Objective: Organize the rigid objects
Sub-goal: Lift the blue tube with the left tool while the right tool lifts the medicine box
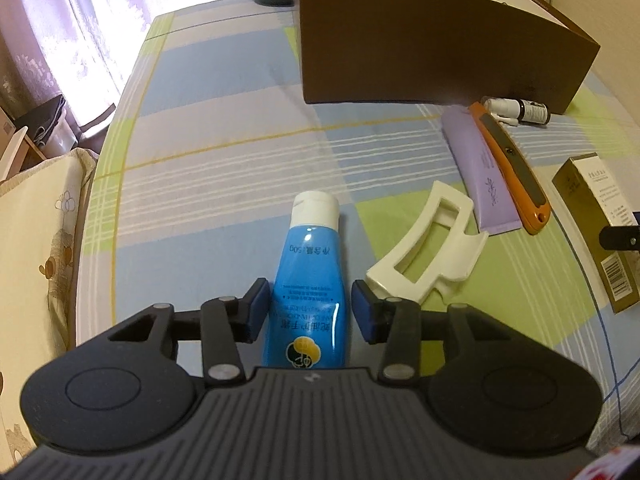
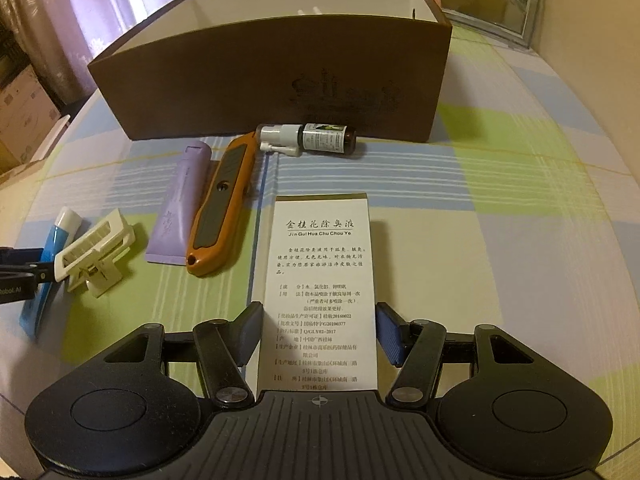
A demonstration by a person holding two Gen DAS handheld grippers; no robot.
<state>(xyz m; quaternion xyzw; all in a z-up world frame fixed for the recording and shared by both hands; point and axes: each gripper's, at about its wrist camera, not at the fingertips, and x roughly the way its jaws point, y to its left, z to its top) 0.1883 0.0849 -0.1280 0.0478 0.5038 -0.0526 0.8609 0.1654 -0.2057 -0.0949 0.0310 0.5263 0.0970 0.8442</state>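
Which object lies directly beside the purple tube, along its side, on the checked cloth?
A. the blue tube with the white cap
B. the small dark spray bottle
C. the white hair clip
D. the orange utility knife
D: in the right wrist view the orange utility knife lies lengthwise against the purple tube, while the other three things lie apart from it.

Right tongs [image 2: 318, 334] straddling printed carton [image 2: 320, 280], brown box [image 2: 272, 88] behind
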